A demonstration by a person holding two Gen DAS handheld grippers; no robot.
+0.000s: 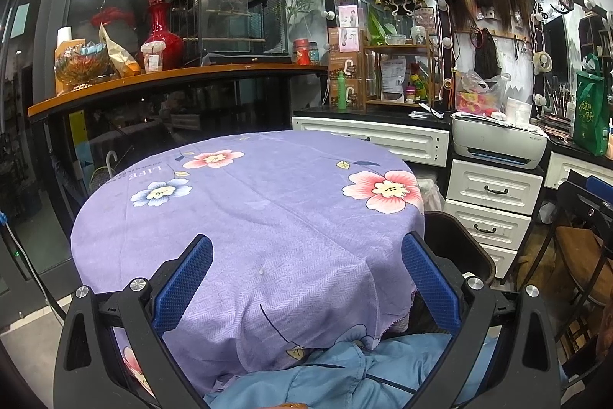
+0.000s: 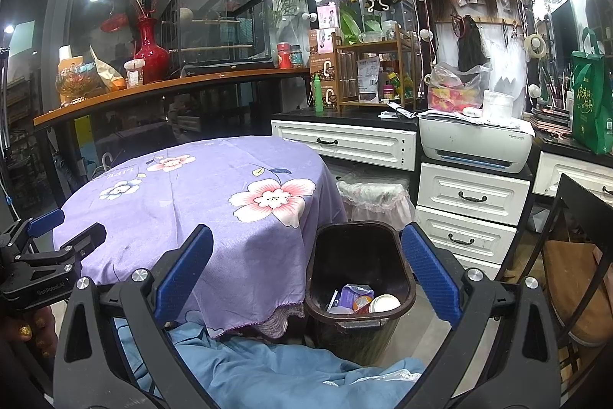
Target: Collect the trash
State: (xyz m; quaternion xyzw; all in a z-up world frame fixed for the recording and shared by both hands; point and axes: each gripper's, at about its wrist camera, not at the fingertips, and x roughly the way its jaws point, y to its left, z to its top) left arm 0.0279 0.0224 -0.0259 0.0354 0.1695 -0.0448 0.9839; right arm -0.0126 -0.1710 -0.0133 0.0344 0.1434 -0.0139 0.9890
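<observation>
Both tongs hang spread wide and empty over the round surface draped in a lilac woven cloth with pink and blue flowers, and there is nothing on that cloth to pick at, only soft folds where it falls off the near edge onto a rumpled pale blue garment below. The left tongs, with their ribbed blue rubber pads, point straight across the bare cloth. The right tongs sit off the surface's right side, framing the dark brown oval plastic bin that stands on the floor just beside the hanging cloth, and that is where the trash lies: at the bin's bottom a crumpled purple wrapper, a white round lid or cup, a small orange scrap and another pale piece, all touching in a heap. My read is that these are featherweight things; the wrapper is thin, crinkly and likely slick, best pinched at a raised fold, while the white piece looks stiffer and would take a grip across its rim. The bin itself seems rigid and smooth-walled, so its lip is the handhold if it has to be moved. Behind it stands a second bin lined with a thin, frilly translucent bag, next to the white panelled drawers. With the cloth bare, collecting looks all but done.
</observation>
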